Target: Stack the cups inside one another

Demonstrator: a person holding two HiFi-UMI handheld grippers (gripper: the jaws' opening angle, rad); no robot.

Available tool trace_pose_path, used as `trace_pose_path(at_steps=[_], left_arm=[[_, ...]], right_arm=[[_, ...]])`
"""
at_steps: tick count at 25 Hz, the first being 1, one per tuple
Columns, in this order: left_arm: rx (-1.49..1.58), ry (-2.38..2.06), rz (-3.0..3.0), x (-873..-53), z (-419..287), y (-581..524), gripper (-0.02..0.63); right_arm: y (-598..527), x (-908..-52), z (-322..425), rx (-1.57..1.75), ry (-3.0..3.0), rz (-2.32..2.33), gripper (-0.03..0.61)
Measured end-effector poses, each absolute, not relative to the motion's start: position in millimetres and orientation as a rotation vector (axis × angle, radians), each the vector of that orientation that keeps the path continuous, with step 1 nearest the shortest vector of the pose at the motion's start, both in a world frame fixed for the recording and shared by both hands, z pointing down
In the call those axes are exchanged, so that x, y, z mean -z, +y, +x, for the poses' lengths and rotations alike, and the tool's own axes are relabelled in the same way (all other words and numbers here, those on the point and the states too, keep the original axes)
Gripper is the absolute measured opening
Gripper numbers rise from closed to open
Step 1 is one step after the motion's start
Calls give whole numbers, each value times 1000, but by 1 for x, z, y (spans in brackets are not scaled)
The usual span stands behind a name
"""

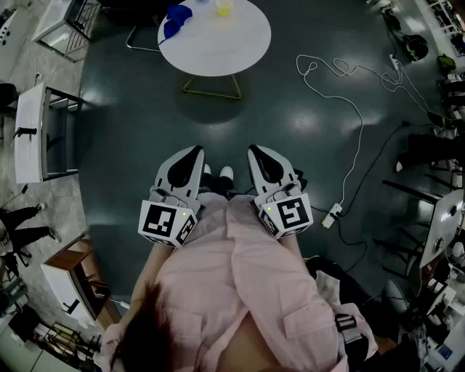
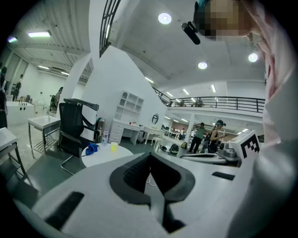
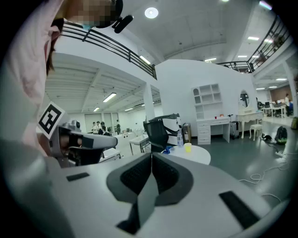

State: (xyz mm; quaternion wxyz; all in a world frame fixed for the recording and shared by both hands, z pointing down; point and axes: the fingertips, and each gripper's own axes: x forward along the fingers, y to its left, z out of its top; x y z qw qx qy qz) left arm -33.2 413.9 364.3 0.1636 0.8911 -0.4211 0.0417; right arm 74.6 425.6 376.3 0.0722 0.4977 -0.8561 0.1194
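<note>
A round white table (image 1: 240, 43) stands far ahead across the dark floor. On its far side are a blue cup (image 1: 176, 20) and a yellow cup (image 1: 224, 7). I hold my left gripper (image 1: 194, 152) and right gripper (image 1: 256, 151) side by side close to my body, well short of the table, both shut and empty. In the left gripper view the left gripper (image 2: 150, 157) has its jaws together, with the blue cup (image 2: 91, 148) and yellow cup (image 2: 114, 147) small beyond it. In the right gripper view the right gripper (image 3: 152, 157) is also shut, short of the yellow cup (image 3: 187, 147).
A black office chair (image 2: 74, 130) stands behind the table, and a clear bottle (image 3: 179, 138) is on it. A white cable runs over the floor to a power strip (image 1: 332, 216) on the right. A white desk (image 1: 33, 131) is at the left. Several people stand far off.
</note>
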Motion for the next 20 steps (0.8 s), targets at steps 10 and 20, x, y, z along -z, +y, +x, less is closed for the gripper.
trace_pose_path(at_steps=[10, 20], left_arm=[[-120, -1215, 2540, -363, -33, 415, 18], [-105, -1219, 2540, -359, -24, 419, 17]], right_arm=[[426, -380, 73, -375, -2575, 1475, 31], [428, -388, 80, -389, -2542, 1444, 31]])
